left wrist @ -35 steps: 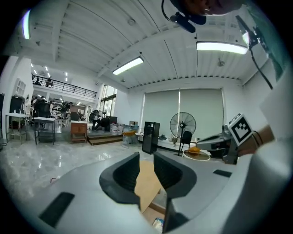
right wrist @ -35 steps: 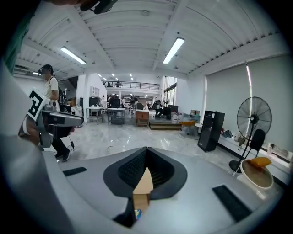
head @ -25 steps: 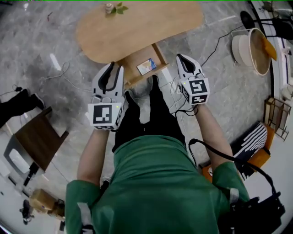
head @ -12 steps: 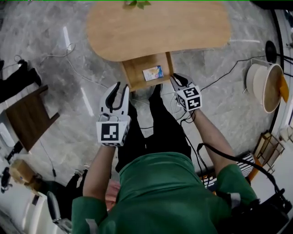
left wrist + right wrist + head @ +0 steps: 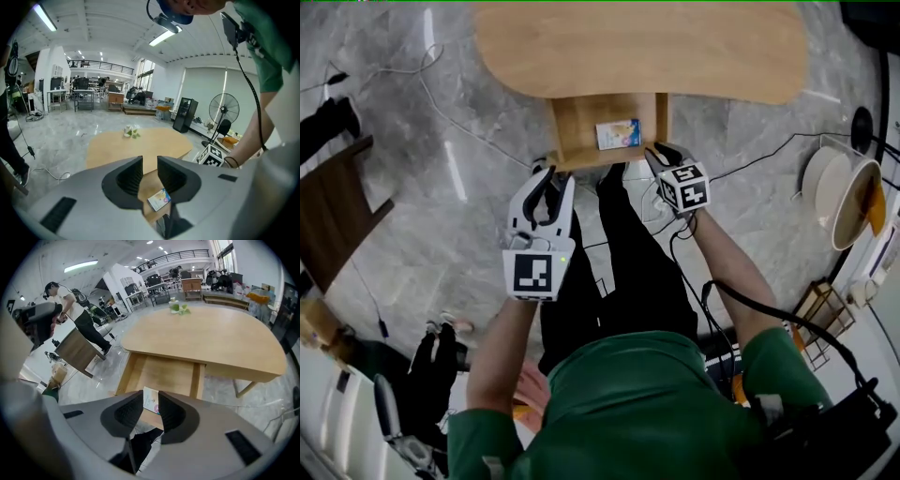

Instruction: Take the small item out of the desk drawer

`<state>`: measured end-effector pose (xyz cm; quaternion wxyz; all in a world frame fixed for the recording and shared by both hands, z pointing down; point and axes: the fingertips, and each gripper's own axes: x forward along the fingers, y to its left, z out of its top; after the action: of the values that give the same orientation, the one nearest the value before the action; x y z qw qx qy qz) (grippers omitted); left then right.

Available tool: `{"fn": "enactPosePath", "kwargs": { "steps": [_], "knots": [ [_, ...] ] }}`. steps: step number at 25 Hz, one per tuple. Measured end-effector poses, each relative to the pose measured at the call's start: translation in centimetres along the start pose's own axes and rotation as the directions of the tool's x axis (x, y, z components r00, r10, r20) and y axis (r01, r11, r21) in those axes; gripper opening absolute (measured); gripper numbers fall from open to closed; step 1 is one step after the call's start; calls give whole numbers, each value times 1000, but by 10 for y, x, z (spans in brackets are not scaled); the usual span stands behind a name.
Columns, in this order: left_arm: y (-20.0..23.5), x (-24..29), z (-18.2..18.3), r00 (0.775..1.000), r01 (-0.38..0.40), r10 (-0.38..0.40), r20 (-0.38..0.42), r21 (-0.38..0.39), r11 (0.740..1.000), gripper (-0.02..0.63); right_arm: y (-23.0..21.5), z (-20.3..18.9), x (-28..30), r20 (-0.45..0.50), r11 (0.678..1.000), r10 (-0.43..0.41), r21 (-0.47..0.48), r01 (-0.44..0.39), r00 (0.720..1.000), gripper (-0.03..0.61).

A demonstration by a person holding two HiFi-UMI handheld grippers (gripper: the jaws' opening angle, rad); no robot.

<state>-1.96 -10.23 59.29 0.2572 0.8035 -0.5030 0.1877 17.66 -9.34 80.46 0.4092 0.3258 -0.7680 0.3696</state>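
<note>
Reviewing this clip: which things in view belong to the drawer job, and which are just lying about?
Job in hand:
desk
open drawer
small packet lying in it
right gripper, jaws just been opening, nothing held between them
left gripper, open, empty

Lying about:
potted sprig on the desk
dark side table
white tub
fan

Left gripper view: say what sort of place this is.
Probably a big open lab or workshop hall: rows of workbenches at the back, a railed mezzanine above them, and a pedestal fan.
</note>
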Motion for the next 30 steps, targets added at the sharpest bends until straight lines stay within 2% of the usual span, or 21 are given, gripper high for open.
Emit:
{"fn": "enactPosePath", "kwargs": {
  "steps": [4, 9, 12, 16, 19, 21, 24, 30],
  "knots": [
    [9, 14, -30, 1000, 18, -18, -26, -3, 1000, 107, -7, -6, 29, -25, 1000, -11, -7, 11, 1000, 120],
    [19, 33, -64, 997, 49, -50, -56, -32, 998, 107, -24, -31, 73, -126, 999, -18, 29, 21, 992, 165],
    [21, 42, -81, 996, 66, -68, -62, -37, 997, 107, -38, -43, 98, -180, 999, -23, 37, 30, 983, 170],
    [21, 46, -95, 995, 69, -78, -67, -123, 990, 107, -54, -62, 127, -249, 995, -20, 93, 45, 968, 180],
    [21, 51, -101, 995, 72, -82, -64, -150, 986, 107, -63, -67, 148, -275, 994, -18, 97, 46, 961, 191],
    [21, 56, -104, 994, 84, -93, -65, -126, 988, 107, -71, -67, 162, -290, 995, -22, 83, 48, 957, 202],
    [16, 60, -111, 986, 133, -136, -92, -31, 991, 107, -72, -73, 176, -326, 996, -11, 77, 38, 945, 215],
    [17, 67, -106, 988, 119, -128, -88, -99, 988, 107, -63, -80, 191, -361, 994, 57, 106, -20, 931, 213]
  ]
}}
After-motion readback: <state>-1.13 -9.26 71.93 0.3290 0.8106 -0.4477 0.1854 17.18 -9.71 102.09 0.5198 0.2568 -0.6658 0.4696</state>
